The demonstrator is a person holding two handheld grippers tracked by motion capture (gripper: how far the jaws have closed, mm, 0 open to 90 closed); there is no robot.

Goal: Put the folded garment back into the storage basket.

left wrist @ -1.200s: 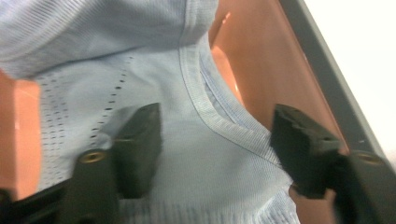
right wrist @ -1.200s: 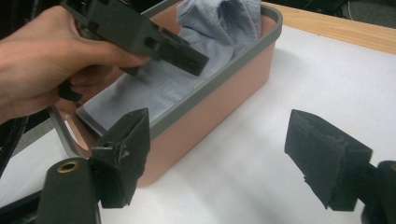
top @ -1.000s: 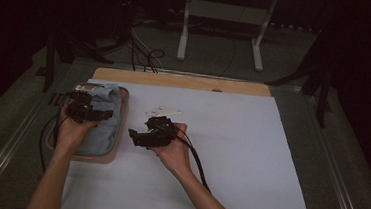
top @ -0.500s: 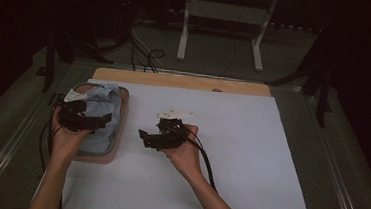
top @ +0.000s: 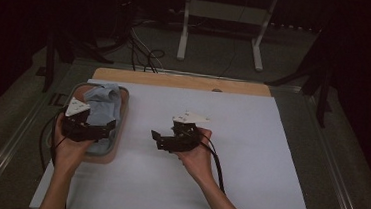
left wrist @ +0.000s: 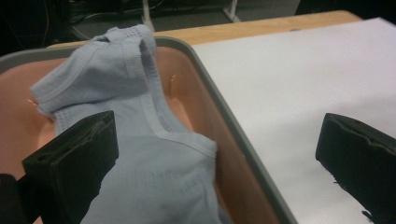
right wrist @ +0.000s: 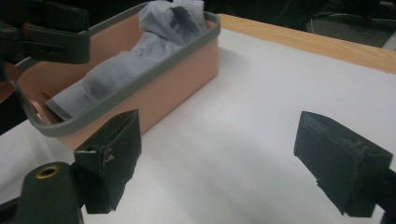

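High view: a person sits at a table covered by a white sheet point(top: 249, 154), with a two-jaw gripper in each hand. The left gripper point(top: 102, 129) hangs over a pink tray with a grey rim point(top: 121, 124) that stands at the left edge of the sheet, and a light blue knitted garment point(top: 104, 103) lies inside that tray. The right gripper point(top: 159, 140) is held over bare sheet, near the tray's right side but apart from it, jaws pointing left toward the tray. Seen from the left gripper view, the two black jaws stand wide apart: one is over the garment point(left wrist: 154, 154), the other over the white sheet beyond the tray's rim point(left wrist: 233, 126), and nothing is pressed between the pads. The garment is bunched up at the far end of the tray, its ribbed edge folded over, and flatter toward the near end. From the right gripper view, the jaws are likewise spread with only bare sheet point(right wrist: 233, 140) between them; they have just been opening a little further. That view shows the tray point(right wrist: 177, 88) from its side, the garment point(right wrist: 154, 42) heaped above the rim at the far end, and the left gripper point(right wrist: 56, 32) poised over the tray's near end.
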